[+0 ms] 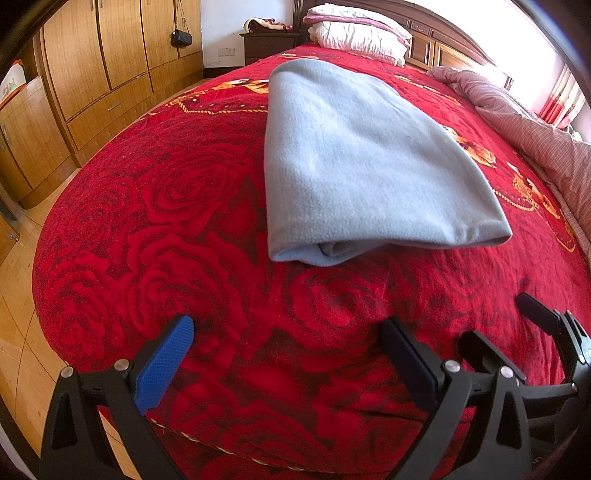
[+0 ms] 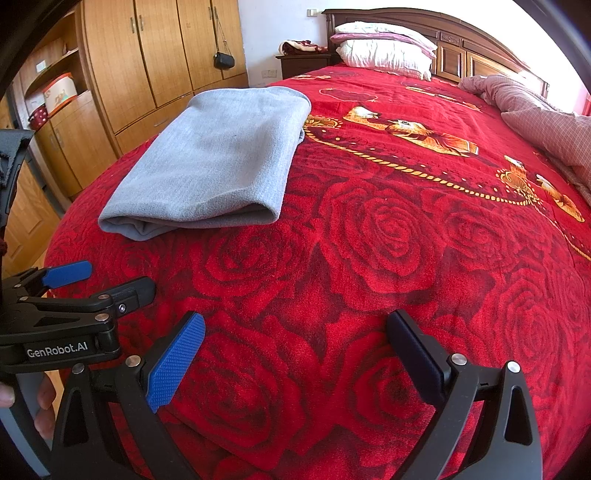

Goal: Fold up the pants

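Note:
The grey-blue pants lie folded into a thick rectangle on the red rose bedspread, the layered fold edge facing me. In the right wrist view the pants sit at the upper left. My left gripper hovers open over the bedspread, a short way in front of the pants, holding nothing. My right gripper is also open and empty, further to the right of the pants. The right gripper shows at the lower right of the left wrist view, and the left gripper at the left edge of the right wrist view.
Pillows are stacked at the wooden headboard. A crumpled checked quilt lies along the bed's right side. Wooden wardrobes line the left wall past the bed's edge, with a black bag hanging there. A person's fingers hold the left gripper's handle.

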A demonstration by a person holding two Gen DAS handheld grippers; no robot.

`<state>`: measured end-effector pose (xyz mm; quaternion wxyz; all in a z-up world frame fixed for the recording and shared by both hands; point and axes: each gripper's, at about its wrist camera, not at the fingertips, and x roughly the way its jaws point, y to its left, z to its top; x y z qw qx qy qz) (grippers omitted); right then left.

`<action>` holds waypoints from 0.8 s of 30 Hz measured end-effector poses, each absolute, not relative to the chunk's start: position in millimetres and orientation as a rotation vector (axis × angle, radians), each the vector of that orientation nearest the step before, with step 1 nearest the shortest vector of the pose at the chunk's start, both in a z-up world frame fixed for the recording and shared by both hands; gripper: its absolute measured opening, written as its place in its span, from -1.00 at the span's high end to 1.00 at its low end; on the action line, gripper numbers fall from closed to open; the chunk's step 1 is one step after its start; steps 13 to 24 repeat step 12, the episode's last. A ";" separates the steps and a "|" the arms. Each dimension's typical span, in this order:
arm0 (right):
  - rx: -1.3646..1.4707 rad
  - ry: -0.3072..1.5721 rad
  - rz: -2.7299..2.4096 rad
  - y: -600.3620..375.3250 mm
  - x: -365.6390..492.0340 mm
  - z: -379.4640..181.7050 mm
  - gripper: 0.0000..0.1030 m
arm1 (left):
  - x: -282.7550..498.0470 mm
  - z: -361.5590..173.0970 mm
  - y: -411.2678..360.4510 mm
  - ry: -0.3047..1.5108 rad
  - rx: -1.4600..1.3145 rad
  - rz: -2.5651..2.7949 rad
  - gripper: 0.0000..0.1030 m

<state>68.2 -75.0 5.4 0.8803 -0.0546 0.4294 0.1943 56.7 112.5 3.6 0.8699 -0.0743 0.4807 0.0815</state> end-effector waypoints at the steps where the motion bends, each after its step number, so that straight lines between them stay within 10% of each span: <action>1: -0.114 0.895 0.405 -75.0 68.2 5.4 -0.97 | 56.7 3.5 112.6 1.005 -0.156 0.171 -0.99; 24: -0.111 0.895 0.403 -75.3 68.3 5.8 -0.97 | 55.2 4.2 113.4 1.001 -0.160 0.169 -0.99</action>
